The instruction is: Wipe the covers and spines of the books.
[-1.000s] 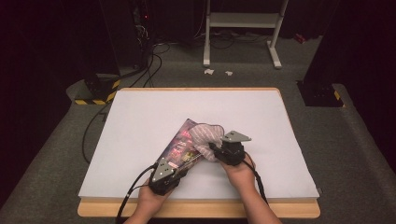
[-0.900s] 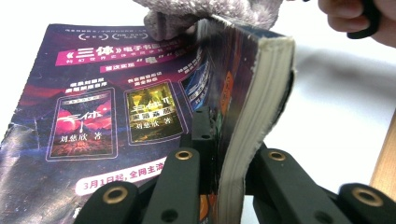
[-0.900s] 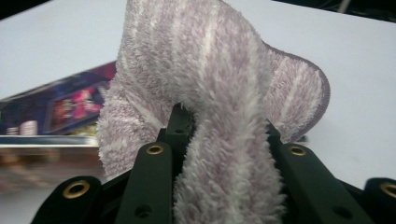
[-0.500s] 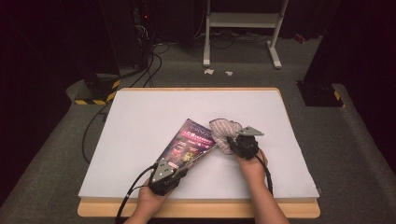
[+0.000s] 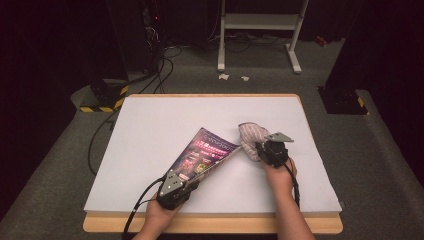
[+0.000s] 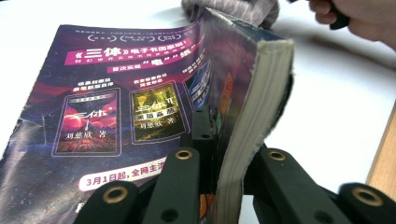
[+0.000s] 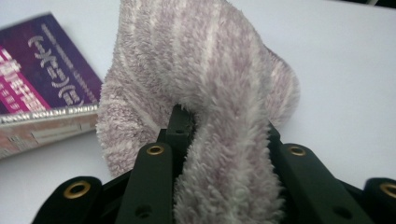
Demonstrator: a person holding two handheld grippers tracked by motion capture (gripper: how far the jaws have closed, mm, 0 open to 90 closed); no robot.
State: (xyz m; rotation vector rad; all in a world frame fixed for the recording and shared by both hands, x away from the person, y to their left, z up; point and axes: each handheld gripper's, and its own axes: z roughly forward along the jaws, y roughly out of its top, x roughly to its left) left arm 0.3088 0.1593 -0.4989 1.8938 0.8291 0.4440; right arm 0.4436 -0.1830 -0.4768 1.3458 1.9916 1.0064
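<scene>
Now we see both hands working near the front edge of the tabletop (image 5: 150, 130), a white sheet on a wooden board. Our left gripper (image 5: 186, 184), close to the front edge and left of its middle, has its jaws pinched on the book (image 5: 205, 155). In the left gripper view the black jaws clamp the near part of the book (image 6: 140, 107), one jaw on the purple cover, the other on the far side of the thick page block, whose pale page edges face us. The book is raised at the gripped end and slopes away toward the middle of the tabletop, cover up, with its far corner low by the surface.

Over on the other side, our right gripper (image 5: 261, 148) sits right of the middle, a little farther from the front edge than the left one, and its jaws are closed on the cloth (image 5: 251, 136). In the right gripper view the fluffy pink-and-white striped cloth (image 7: 205, 93) is squeezed between the two black jaws and bulges up and over them. The cloth lies just beside the book's far corner; whether the two touch, we cannot tell from the high view. In the right gripper view a corner of the book (image 7: 42, 84) shows at the left behind the cloth, lying on the white surface.

Behind the table, on the grey floor, stands a white frame (image 5: 260, 22), and black cables (image 5: 160, 65) trail at the left.
</scene>
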